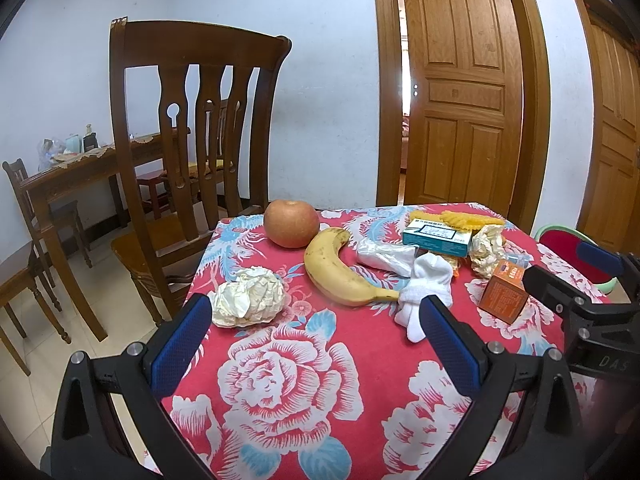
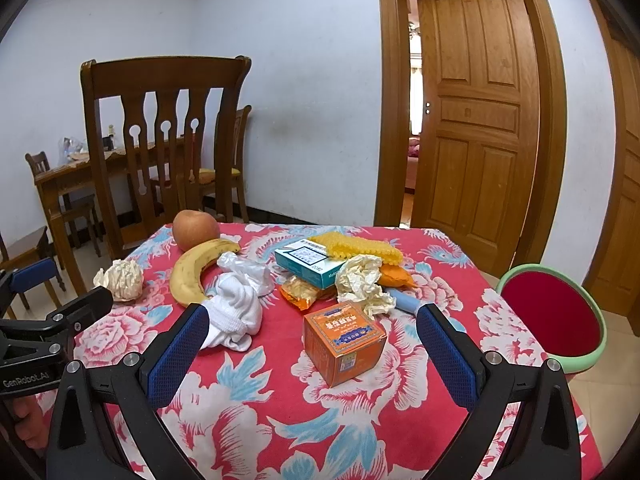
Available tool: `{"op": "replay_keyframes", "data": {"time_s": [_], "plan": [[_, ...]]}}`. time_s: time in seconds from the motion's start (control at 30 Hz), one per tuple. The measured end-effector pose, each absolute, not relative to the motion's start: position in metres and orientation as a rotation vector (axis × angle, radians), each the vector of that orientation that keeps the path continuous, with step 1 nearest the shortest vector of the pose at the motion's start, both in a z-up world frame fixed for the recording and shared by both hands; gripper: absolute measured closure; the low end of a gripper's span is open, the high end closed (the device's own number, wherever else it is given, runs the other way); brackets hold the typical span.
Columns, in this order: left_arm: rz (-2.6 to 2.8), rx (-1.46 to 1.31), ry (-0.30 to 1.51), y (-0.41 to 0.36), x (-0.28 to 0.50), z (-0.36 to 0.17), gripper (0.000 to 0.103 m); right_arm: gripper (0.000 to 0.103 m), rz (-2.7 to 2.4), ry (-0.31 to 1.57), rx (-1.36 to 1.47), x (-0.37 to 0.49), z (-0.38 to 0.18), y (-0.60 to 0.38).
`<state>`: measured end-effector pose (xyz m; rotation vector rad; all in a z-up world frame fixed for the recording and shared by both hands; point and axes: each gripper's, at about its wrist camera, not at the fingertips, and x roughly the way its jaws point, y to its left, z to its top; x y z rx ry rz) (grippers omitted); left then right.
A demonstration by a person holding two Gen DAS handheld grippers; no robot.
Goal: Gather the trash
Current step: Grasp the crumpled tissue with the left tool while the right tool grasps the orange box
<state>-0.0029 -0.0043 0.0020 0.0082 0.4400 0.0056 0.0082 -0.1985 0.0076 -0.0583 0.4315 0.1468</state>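
1. Trash on your counter [image 2: 280, 400]: a crumpled paper ball [image 1: 248, 296] lies just past your left claw [image 1: 316, 344], at about 11 o'clock from its left finger tip and close to it. A second paper wad [image 2: 364, 280] sits at 12 o'clock from your right claw [image 2: 312, 352], just beyond the orange box [image 2: 344, 344].
2. That orange box stands between the right claw's fingers in the right wrist view, slightly ahead of the tips, one corner turned toward you.
3. Your left claw is spread wide and grips nothing. Your right claw is equally wide apart, nothing in it.
4. Teal box [image 2: 310, 264] lies flat, its long axis running from 10 to 4 o'clock in the right wrist view. On its far end rests a yellow bubble sheet [image 2: 356, 250], long axis roughly 9 to 3.
5. An orange wrapper [image 2: 300, 292] lies at the teal box's near edge; a clear plastic bag [image 2: 244, 266] lies beside the banana [image 2: 192, 272].
6. The banana curves from 1 o'clock down to 7 in the right wrist view, its far end near the apple [image 2: 196, 234].
7. White sock [image 2: 236, 316] is bunched just beside the right claw's left finger tip.
8. A green-rimmed bin [image 2: 576, 364] with a red inside stands off the counter's edge at 3 o'clock from the right claw; you can see nothing in the part that shows.
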Motion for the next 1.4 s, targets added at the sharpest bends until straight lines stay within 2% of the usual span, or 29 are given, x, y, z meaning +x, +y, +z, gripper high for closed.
{"op": "replay_keyframes", "data": {"time_s": [0.2,0.3,0.53,0.73,1.17,1.2,1.23,1.27,1.3,1.4], "plan": [[-0.011,-0.022,0.513,0.001,0.010,-0.003,0.001,0.000,0.170,0.406,-0.034,0.004,0.009,-0.203],[-0.043,-0.118,0.635,0.016,0.027,-0.011,0.001,0.000,0.191,0.426,0.008,0.008,0.008,-0.209],[-0.067,-0.234,0.808,0.048,0.062,-0.024,0.001,0.000,0.237,0.505,0.335,0.030,0.005,-0.250],[-0.056,-0.235,0.945,0.063,0.104,-0.042,0.001,0.000,0.187,0.545,0.340,0.040,0.002,-0.261],[0.065,-0.027,0.977,0.054,0.135,-0.047,0.002,0.000,0.115,0.665,0.352,0.058,-0.011,-0.291],[0.054,-0.019,0.966,0.053,0.134,-0.045,0.008,0.000,0.115,0.676,0.332,0.059,-0.013,-0.289],[0.034,-0.020,0.947,0.053,0.132,-0.041,0.028,0.000,0.117,0.690,0.303,0.060,-0.014,-0.285],[0.023,-0.028,0.949,0.055,0.133,-0.041,0.041,0.000,0.118,0.702,0.275,0.060,-0.016,-0.282],[0.011,-0.047,0.955,0.057,0.135,-0.039,0.046,0.000,0.119,0.716,0.247,0.061,-0.017,-0.278],[-0.054,-0.118,0.917,0.063,0.132,-0.029,0.047,0.000,0.143,0.740,0.218,0.063,-0.022,-0.270]]}}
